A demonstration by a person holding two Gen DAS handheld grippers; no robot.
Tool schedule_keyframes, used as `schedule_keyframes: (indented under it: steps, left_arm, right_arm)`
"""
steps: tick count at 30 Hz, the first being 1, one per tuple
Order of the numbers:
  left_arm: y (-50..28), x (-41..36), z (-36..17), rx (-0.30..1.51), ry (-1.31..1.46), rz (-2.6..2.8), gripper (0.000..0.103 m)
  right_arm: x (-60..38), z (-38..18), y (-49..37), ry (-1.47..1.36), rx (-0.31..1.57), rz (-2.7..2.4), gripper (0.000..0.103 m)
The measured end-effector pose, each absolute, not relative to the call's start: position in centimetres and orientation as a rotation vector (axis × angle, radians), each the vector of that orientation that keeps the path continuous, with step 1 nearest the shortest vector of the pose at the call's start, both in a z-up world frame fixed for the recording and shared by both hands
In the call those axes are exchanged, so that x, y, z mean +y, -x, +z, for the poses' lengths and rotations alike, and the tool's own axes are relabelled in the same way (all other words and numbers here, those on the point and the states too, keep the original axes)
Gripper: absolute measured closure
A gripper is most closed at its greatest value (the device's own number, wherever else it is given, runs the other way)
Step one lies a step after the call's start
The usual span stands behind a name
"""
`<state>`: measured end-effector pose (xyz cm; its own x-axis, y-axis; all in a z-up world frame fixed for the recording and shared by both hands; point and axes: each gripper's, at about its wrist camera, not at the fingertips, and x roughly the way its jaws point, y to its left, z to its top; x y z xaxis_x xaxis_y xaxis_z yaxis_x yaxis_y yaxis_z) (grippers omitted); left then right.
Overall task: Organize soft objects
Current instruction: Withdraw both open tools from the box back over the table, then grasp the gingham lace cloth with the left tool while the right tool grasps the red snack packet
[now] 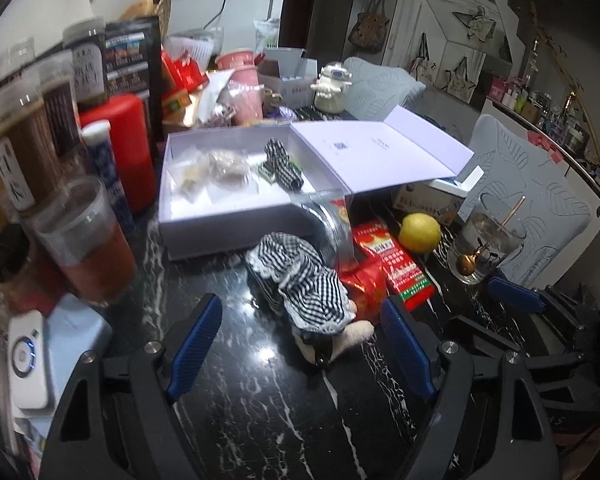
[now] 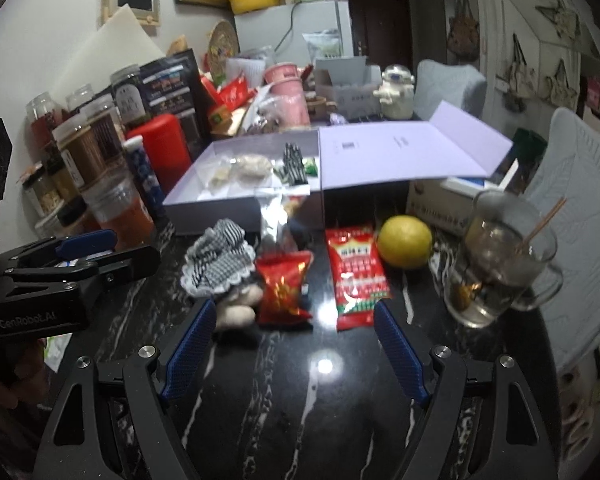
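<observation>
Jaws wide and empty, left gripper (image 2: 85, 240) body marked "GenRobot.AI"

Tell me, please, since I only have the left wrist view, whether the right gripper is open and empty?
Observer: Yes, the right gripper is open, with nothing between its pads.
Operator: Thank you. What is the red thing half hidden behind the checkered doll?
Observer: A crinkly red foil packet lies flat there, right beside the checkered doll and apart from the long red packet.
Operator: Does the glass have a handle?
Observer: Yes, it is a glass mug; its handle points away from the lemon.
</observation>
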<state>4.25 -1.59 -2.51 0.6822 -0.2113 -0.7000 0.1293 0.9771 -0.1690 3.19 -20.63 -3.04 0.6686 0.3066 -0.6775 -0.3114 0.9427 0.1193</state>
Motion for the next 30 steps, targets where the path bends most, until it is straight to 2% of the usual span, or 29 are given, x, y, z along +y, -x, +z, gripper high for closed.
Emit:
schedule_keyframes:
  steps: [17, 30]
  left_arm:
    - [-9.8, -2.9, -8.0, 0.942, 0.112, -0.126, 0.021]
    - [-9.7, -0.3, -8.6, 0.947, 0.103, -0.082, 0.021]
  right_arm:
    - [-22.1, -7.2, -6.6, -0.007, 0.855, 0.350, 0.021]
    - [-20.4, -8.6, -9.2, -0.032, 0.869, 0.440, 0.021]
